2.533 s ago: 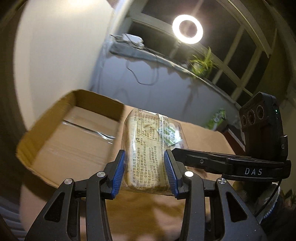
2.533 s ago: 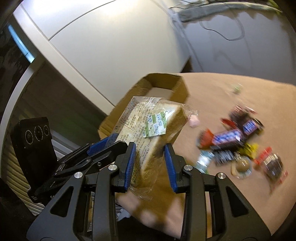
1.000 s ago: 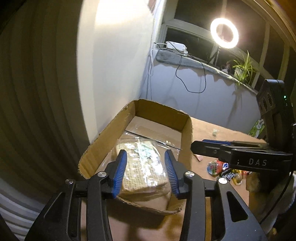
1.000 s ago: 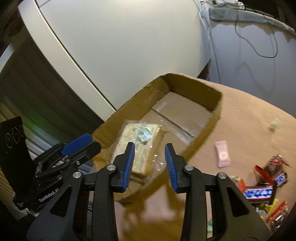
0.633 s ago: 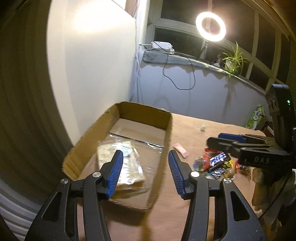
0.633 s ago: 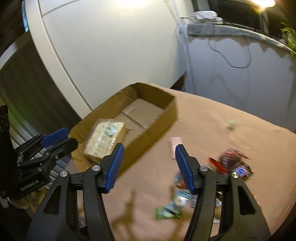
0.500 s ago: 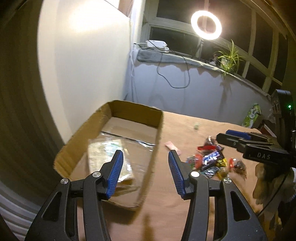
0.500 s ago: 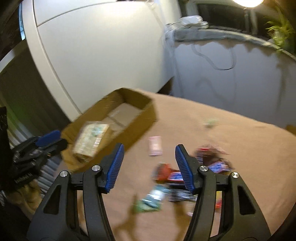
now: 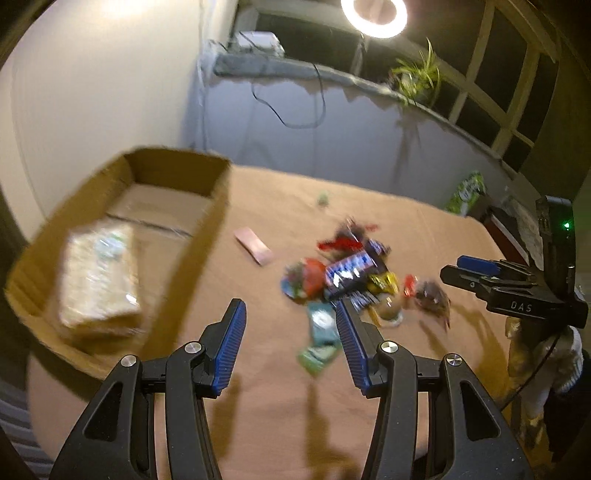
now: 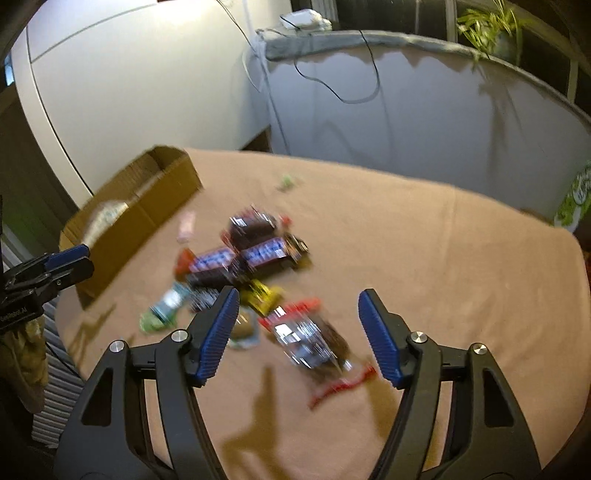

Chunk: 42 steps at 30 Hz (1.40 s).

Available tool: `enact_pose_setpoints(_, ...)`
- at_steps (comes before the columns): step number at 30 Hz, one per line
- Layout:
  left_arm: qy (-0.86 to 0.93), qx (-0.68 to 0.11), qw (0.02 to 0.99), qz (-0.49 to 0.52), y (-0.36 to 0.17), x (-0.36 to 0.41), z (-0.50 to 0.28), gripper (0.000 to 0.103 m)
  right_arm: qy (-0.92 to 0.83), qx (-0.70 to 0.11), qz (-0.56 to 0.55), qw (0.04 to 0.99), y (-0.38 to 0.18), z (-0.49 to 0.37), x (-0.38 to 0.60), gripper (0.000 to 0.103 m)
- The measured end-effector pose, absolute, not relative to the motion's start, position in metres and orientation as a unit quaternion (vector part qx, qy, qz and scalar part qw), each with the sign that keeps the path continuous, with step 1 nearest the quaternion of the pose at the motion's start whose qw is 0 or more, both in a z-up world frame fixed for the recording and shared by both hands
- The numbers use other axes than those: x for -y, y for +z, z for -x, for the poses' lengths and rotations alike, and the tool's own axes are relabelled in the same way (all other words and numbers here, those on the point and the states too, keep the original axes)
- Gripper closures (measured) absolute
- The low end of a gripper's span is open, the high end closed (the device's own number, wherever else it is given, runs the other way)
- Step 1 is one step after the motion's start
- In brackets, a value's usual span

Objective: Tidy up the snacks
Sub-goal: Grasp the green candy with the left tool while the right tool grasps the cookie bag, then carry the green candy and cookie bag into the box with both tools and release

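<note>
One legible label (image 9: pixel 521 306): "DAS"

You're looking at a ring light (image 9: pixel 373 16) glowing up top, a potted plant (image 9: pixel 417 79) sitting on the grey ledge (image 9: pixel 295 70), a white box (image 9: pixel 258 38) at its left end, and a black cable (image 9: pixel 295 107) hanging down the wall (image 9: pixel 96 88). Green-and-white pack (image 9: pixel 466 192) standing past the tan tablecloth (image 9: pixel 406 229).

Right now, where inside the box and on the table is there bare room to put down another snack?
The cardboard box is bare at its far end, beyond the cracker pack. The tablecloth is bare right of the snack pile. Between pile and box lies only a pink packet. The pile itself is crowded.
</note>
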<state>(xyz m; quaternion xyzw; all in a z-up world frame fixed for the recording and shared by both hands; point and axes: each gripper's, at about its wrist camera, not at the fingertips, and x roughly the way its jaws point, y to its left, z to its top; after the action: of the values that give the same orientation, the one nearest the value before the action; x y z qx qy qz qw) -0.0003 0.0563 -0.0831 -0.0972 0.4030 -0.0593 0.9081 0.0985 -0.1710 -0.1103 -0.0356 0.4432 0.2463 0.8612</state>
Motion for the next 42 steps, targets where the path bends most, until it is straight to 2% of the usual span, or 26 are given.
enact_pose_setpoints(5, -0.072, -0.425, 0.898, 0.088, -0.098, -0.038, -0.009, 0.055, 0.247, -0.46, 0.039, 0.852, -0.132, -0.093, 0.181, 0.033)
enact_pose_setpoints(9, -0.082, -0.44, 0.892, 0.071, -0.106, -0.024, -0.019, 0.065, 0.257, -0.46, 0.045, 0.849, -0.14, -0.097, 0.181, 0.033)
enact_pose_setpoints(12, -0.084, -0.45, 0.887, 0.068, -0.113, -0.02, -0.026, 0.069, 0.264, -0.462, 0.049, 0.845, -0.146, -0.1, 0.174, 0.033)
enact_pose_setpoints(20, -0.072, -0.469, 0.88, 0.032, -0.132, -0.011, -0.036, 0.07, 0.267, -0.464, 0.07, 0.842, -0.155, -0.102, 0.165, 0.043)
enact_pose_setpoints(27, -0.067, -0.462, 0.884, -0.007, -0.136, -0.003, -0.038, 0.081, 0.266, -0.466, 0.081, 0.84, -0.159, -0.105, 0.161, 0.051)
enact_pose_setpoints(35, -0.075, -0.456, 0.887, 0.005, -0.132, -0.01, -0.038, 0.082, 0.258, -0.466, 0.08, 0.842, -0.157, -0.102, 0.16, 0.062)
enact_pose_setpoints(42, -0.078, -0.437, 0.895, 0.031, -0.116, -0.027, -0.029, 0.082, 0.247, -0.46, 0.065, 0.85, -0.146, -0.1, 0.165, 0.063)
